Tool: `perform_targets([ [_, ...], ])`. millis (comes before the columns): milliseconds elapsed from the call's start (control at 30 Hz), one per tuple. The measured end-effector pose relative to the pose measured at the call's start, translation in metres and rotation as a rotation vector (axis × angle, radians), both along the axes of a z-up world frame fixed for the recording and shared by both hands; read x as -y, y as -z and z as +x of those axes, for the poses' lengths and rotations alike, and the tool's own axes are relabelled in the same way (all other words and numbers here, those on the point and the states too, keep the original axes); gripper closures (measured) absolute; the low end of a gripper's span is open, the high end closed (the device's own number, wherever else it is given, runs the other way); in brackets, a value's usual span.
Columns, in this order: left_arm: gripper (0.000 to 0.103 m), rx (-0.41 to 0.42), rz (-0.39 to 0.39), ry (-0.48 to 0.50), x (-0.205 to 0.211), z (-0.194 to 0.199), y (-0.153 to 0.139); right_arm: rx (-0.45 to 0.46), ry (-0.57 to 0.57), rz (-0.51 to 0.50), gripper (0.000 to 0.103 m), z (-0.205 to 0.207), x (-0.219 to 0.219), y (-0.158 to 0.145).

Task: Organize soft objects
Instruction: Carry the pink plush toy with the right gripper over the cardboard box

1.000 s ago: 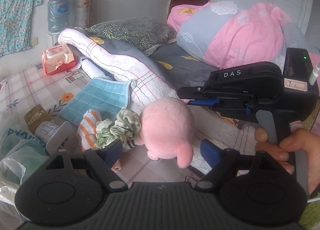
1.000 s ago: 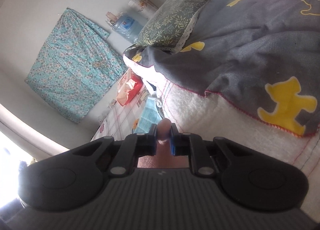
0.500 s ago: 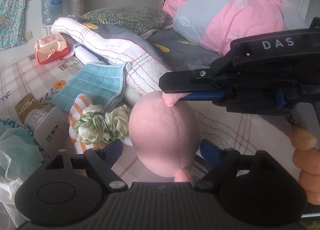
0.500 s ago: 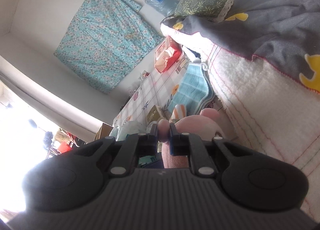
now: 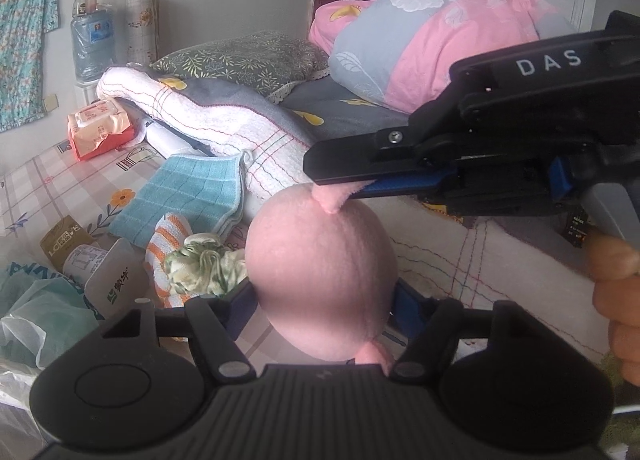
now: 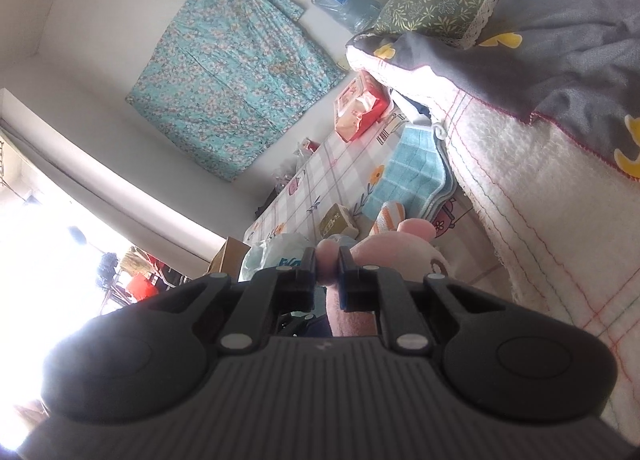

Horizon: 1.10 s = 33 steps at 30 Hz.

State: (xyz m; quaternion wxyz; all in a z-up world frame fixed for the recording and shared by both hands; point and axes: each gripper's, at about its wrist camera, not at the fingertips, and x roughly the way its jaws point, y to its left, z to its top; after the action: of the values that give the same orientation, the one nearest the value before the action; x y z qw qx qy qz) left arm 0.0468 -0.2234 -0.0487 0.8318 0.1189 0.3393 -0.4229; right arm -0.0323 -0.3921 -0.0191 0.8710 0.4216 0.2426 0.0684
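A round pink plush toy (image 5: pixel 320 272) hangs in the air in the left wrist view. My right gripper (image 5: pixel 332 189) comes in from the right and is shut on a small pink nub at the toy's top; this grip also shows in the right wrist view (image 6: pixel 328 268). My left gripper (image 5: pixel 320 296) is open, its blue pads on either side of the toy's body, and I cannot tell if they touch it. A green scrunchie (image 5: pixel 204 268), an orange striped cloth (image 5: pixel 168 236) and a folded blue towel (image 5: pixel 188 195) lie on the bed to the left.
A white and grey quilt (image 5: pixel 224 115) is heaped behind the towel, with a leafy pillow (image 5: pixel 248 55) and a pink and grey duvet (image 5: pixel 440 39) beyond. A tissue pack (image 5: pixel 100 127), small cartons (image 5: pixel 68 240) and a plastic bag (image 5: pixel 36 316) lie at the left.
My right gripper has lifted the pink toy off the bed and brought it toward the left gripper. The toy now hangs between the left gripper's open fingers.
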Motion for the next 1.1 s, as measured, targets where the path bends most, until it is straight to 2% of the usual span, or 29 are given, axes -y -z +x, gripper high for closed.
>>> perform_targets([
  [300,0.031,0.053,-0.067,-0.061,-0.041,-0.008,-0.047,0.118,-0.106,-0.071,0.094,-0.001,-0.037,-0.054],
  [467,0.031,0.118,-0.076,-0.166,-0.081,-0.015,-0.084,0.201,-0.229,-0.104,0.094,0.014,-0.080,-0.095],
  [667,0.031,0.154,-0.057,-0.332,-0.149,-0.013,-0.121,0.253,-0.431,-0.081,0.094,0.054,-0.150,-0.131],
  [900,0.031,0.090,-0.017,-0.545,-0.240,0.001,-0.135,0.206,-0.688,-0.040,0.094,0.116,-0.266,-0.145],
  [1000,0.031,0.022,0.014,-0.607,-0.276,0.014,-0.131,0.133,-0.758,-0.039,0.094,0.145,-0.313,-0.138],
  [1100,0.031,-0.092,0.028,-0.626,-0.315,0.035,-0.119,0.042,-0.796,-0.063,0.094,0.169,-0.354,-0.126],
])
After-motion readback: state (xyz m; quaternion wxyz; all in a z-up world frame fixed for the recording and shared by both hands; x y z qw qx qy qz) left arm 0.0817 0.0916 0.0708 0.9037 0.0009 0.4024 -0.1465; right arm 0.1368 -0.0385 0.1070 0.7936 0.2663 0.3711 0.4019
